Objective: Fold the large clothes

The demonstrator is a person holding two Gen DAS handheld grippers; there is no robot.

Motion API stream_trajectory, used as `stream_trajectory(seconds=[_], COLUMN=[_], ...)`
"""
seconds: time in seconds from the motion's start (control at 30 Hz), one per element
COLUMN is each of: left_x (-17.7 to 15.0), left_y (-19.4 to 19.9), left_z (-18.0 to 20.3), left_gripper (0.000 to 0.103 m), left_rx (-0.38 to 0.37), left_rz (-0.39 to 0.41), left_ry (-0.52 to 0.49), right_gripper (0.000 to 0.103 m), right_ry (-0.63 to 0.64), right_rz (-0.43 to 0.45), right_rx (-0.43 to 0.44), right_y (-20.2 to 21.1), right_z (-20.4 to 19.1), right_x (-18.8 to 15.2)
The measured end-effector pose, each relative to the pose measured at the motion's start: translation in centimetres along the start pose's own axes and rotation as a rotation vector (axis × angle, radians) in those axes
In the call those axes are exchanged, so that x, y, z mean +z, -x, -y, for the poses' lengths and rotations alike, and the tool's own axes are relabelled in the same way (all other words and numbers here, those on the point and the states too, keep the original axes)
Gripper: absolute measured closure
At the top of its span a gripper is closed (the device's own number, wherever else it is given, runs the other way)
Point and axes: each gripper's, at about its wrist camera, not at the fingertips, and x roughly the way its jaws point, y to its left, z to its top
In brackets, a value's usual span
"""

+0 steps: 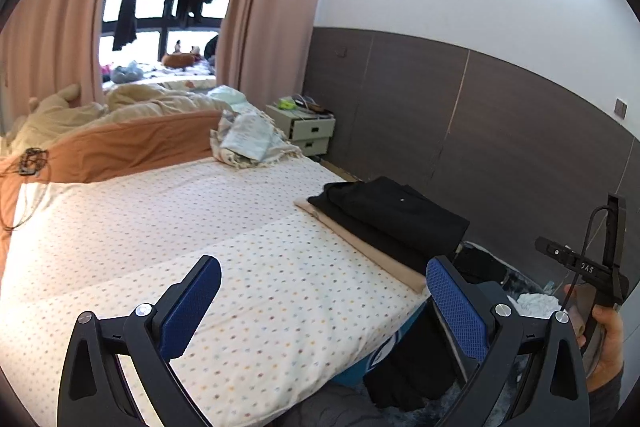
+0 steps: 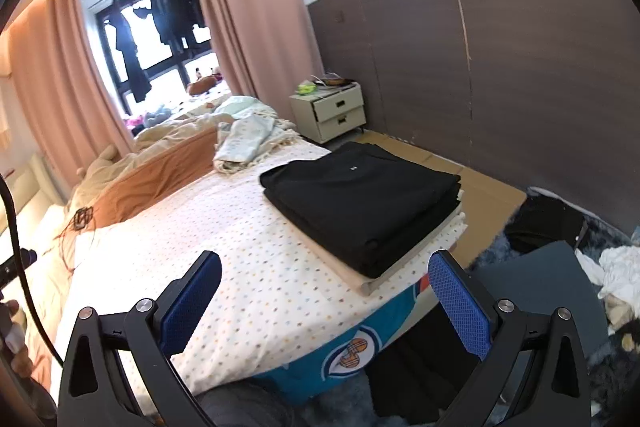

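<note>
1. A stack of black folded clothes (image 2: 360, 203) lies on the near right part of the bed (image 2: 248, 267), close to its right edge.
2. The black pieces are folded into flat rectangles and piled squarely, their layered edges showing along the near and right sides.
3. The top black piece (image 1: 394, 213) lies smooth and carries a tiny white tag near its far middle.
4. Under the black pile lies a beige folded garment (image 2: 372, 281), also flat; it sticks out beyond the black pieces along the near left edge.
5. In the left wrist view the beige garment (image 1: 376, 255) shows as a long strip along the pile's left side.
</note>
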Motion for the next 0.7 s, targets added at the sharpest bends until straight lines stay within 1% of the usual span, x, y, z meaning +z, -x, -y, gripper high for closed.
stream_trajectory(seconds=[0.13, 0.4, 0.5, 0.57, 0.7], left_x=[-1.5, -5.8, -7.6, -8.8, -11.0], left_y=[2.6, 8.1, 9.3, 10.0, 11.8], left_z=[-0.7, -1.2, -1.4, -1.5, -1.5], left_gripper=[0.001, 0.000, 0.000, 0.000, 0.000], left_rx=[0.020, 0.080, 0.104, 0.119, 0.163], left_rz=[0.023, 0.087, 0.092, 0.088, 0.107], left_ry=[-0.001, 0.001, 0.004, 0.006, 0.002], right_gripper=[0.000, 0.000, 0.000, 0.000, 0.000], right_ry=[0.035, 0.096, 0.132, 0.161, 0.169], right_rz=[0.003, 0.014, 0.025, 0.029, 0.031], right_rx=[0.023, 0.076, 0.086, 0.113, 0.136], right_y=[1.5, 3.9, 4.7, 5.1, 5.8], right_z=[-1.5, -4.3, -5.3, -6.0, -6.7], right_x=[-1.6, -4.6, -5.7, -6.5, -8.2])
